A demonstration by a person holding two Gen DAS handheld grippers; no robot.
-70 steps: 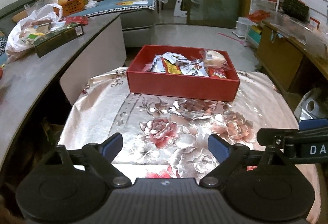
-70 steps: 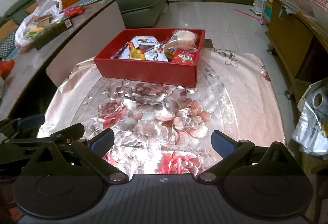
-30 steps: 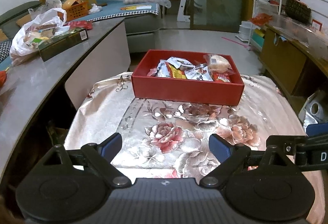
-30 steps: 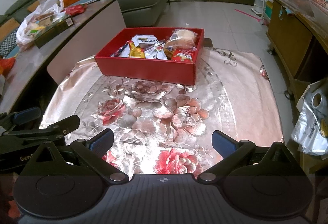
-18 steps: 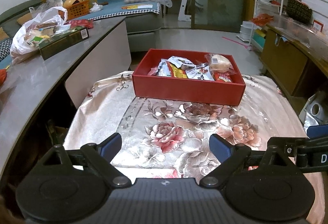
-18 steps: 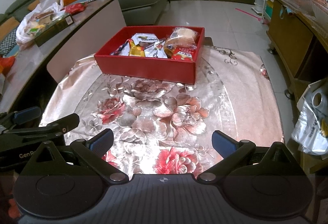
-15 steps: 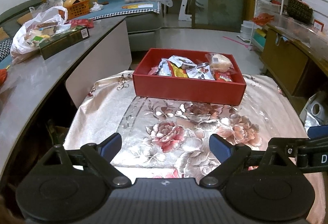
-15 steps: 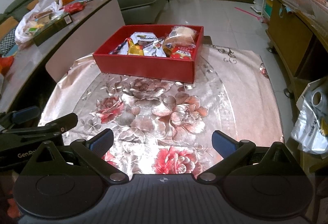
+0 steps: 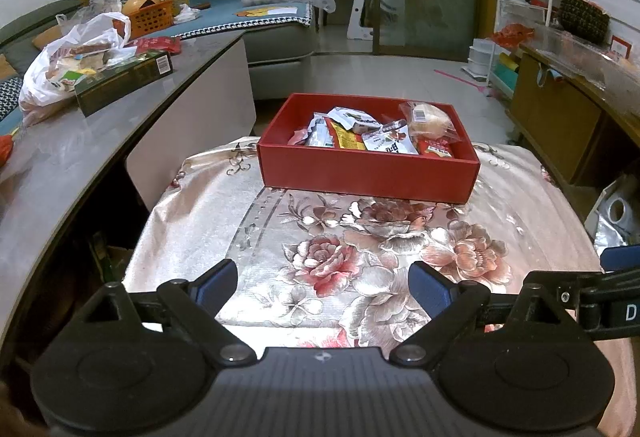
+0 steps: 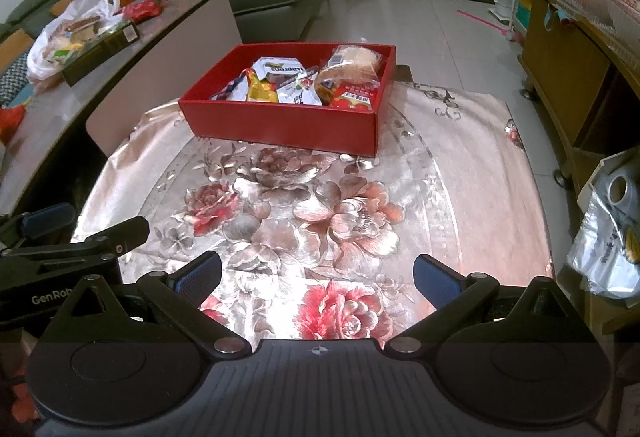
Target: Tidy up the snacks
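Note:
A red box stands at the far end of the flowered tablecloth. Inside it lie several snack packets and a wrapped bun in its right corner. My left gripper hovers open over the near edge of the cloth, nothing between its blue pads. My right gripper is open too, also empty, over the near flowers. Each gripper shows at the side of the other's view.
A grey curved counter runs along the left with a white plastic bag and a dark green box. A wooden cabinet stands right. A silvery bag sits beside the table's right edge.
Since the oldest frames both views have drawn back slightly from the red box. Over the last second nothing has visibly moved; both grippers stay open.

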